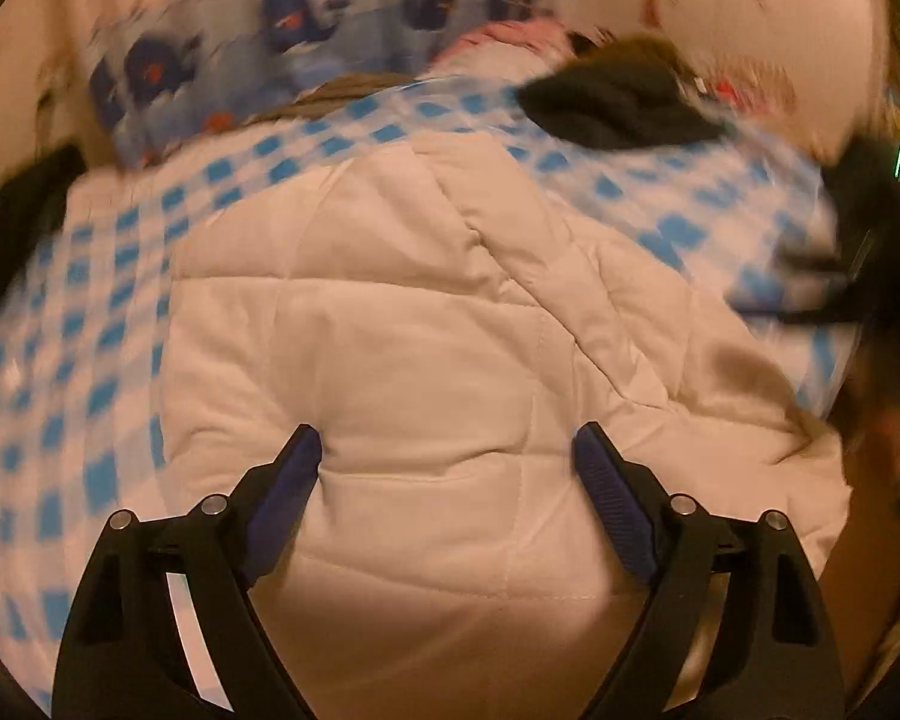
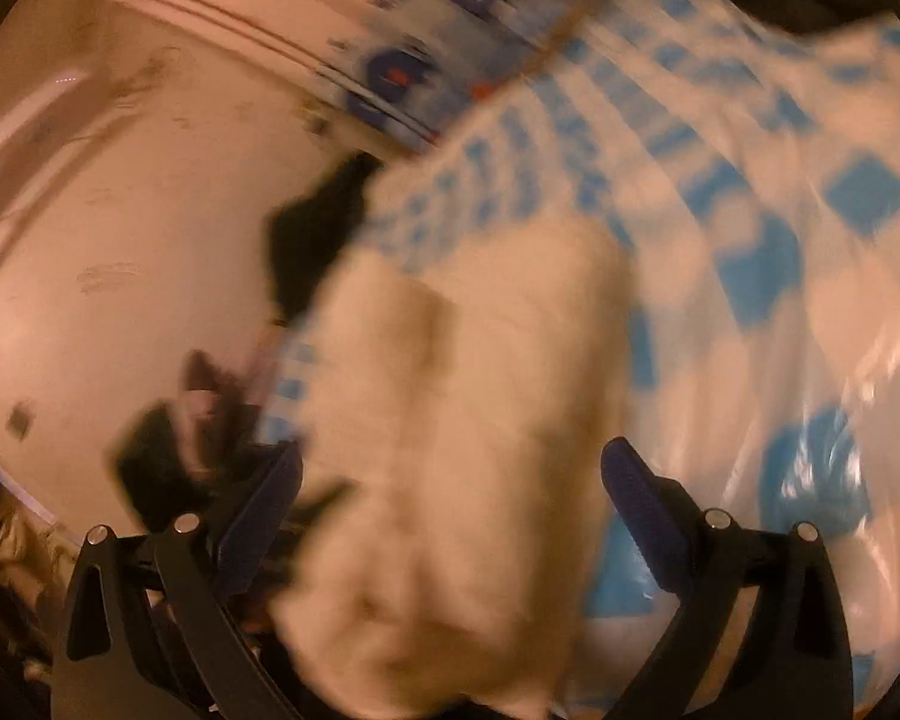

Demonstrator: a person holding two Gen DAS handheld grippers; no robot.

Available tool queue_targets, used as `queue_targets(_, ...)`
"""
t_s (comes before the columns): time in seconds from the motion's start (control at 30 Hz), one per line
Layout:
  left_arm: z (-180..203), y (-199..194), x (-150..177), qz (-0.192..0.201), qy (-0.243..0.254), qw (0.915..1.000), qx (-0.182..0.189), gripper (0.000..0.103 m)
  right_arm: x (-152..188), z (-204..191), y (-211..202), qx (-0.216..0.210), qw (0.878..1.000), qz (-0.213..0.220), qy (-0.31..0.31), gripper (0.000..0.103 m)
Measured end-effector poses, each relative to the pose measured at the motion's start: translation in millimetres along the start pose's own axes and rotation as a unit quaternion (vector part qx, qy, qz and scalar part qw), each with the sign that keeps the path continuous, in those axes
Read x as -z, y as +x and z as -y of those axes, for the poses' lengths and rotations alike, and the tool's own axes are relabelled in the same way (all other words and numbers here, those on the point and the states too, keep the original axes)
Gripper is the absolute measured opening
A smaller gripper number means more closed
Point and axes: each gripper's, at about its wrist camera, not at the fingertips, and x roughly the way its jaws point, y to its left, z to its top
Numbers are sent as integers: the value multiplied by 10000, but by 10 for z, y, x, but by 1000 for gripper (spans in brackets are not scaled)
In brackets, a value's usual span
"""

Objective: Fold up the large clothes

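Mid-fold on white quilted padded jacket (image 1: 450,330) filling frame centre over blue-checked bed sheet (image 1: 90,372); left hand-held gripper (image 1: 447,456) and right hand-held gripper (image 2: 450,468) spread wide, empty; next needs regrasping an edge.

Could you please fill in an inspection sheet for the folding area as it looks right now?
Surface: blue-and-white checked cover under a shiny clear plastic film.
Job's things: white quilted jacket lies spread on the cover, partly folded.
Clutter: black garment at the far side; whale-print cloth along the back edge; pink fabric behind it.
Grippers: left gripper over the jacket, jaws wide, nothing pinched; right gripper jaws wide, jacket between them, picture too blurred to tell any grip.
Cables: nothing seen.
Surroundings: pale wall behind; dark objects beside the surface, blurred.
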Motion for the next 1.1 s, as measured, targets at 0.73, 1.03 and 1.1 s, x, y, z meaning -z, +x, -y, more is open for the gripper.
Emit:
queue_targets(0.73,17,31,20,120,143,9996,-205,84,-365,-100,1561,2483,9607,-905,-854,96)
queue_targets(1.03,-611,42,-160,-50,-1084,9876,1135,88,-108,375,1291,1631,9865,119,-117,96)
queue_targets(1.1,-410,261,-73,-295,-515,9961,649,94,-148,379,1334,1605,9869,-107,-115,96)
